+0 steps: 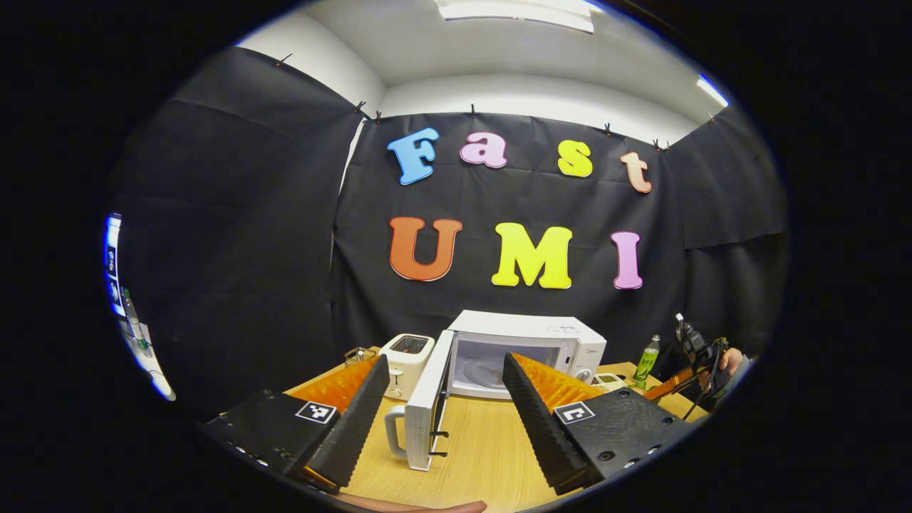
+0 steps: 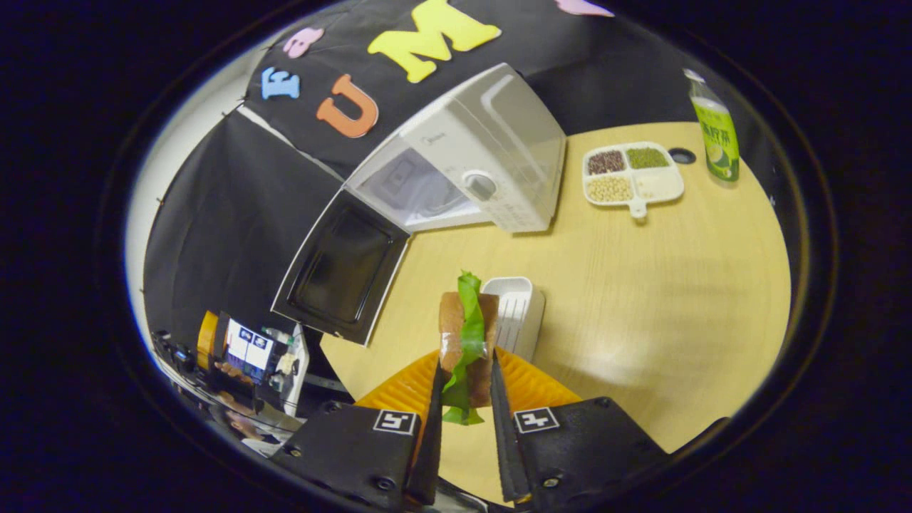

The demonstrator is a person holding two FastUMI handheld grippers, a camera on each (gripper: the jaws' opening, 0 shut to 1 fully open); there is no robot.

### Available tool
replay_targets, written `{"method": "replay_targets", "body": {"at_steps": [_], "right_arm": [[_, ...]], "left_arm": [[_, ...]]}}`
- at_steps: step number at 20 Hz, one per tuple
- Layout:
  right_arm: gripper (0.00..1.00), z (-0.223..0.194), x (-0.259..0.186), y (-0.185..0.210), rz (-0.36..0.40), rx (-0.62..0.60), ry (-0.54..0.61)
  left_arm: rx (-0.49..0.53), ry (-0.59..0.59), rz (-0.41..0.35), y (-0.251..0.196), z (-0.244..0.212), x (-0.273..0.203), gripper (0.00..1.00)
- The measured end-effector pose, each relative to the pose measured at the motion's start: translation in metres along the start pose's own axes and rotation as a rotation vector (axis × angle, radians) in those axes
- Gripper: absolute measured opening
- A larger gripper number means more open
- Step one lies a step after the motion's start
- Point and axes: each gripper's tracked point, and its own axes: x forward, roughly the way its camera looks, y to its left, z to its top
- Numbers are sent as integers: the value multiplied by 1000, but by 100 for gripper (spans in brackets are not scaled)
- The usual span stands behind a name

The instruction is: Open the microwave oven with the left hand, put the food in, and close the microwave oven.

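Right gripper (image 2: pixel 463 399): fingers clamped on the sandwich (image 2: pixel 467 342), lifted above the worktop (image 2: pixel 641 299), just in front of a white ribbed tray (image 2: pixel 516 310). Microwave (image 2: pixel 470 167) at 12 o'clock, door (image 2: pixel 342 267) swung open at 10 o'clock, cavity looks empty.

Left gripper (image 1: pixel 445 399): fingers wide, holding nothing, facing the open door (image 1: pixel 427 406).

Risks (judgement): lettuce may slip out under the squeeze; sandwich could clip the door edge on entry.

Divided dish (image 2: pixel 630 174) at 1 o'clock: 4 compartments of beans and grains. Bottle (image 2: pixel 716 128) beside it.
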Motion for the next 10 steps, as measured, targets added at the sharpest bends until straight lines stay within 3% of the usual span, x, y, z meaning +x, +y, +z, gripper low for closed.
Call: {"method": "replay_targets", "body": {"at_steps": [2, 3, 5, 6, 7, 8, 9, 10], "right_arm": [[28, 2, -10, 24, -34, -95, -27], [35, 2, -13, 37, -54, -141, -40], [35, 0, -12, 57, -93, -240, -56], [26, 0, -9, 67, -111, -283, -65], [26, -1, -3, 78, -126, -316, -69], [25, -2, 4, 87, -135, -335, -72], [34, -3, 13, 96, -140, -351, -74], [33, -1, 23, 104, -144, -356, -82]], "left_arm": [[19, 2, -5, 4, -4, -7, 94], [28, 1, -13, 6, -5, -11, 95], [33, 5, -26, 11, -8, -15, 95], [34, 4, -32, 13, -8, -18, 95], [40, -3, -34, 16, -8, -22, 95], [50, -11, -34, 21, -9, -24, 83], [59, -15, -30, 27, -10, -27, 95], [66, -18, -27, 33, -11, -29, 95]]}}
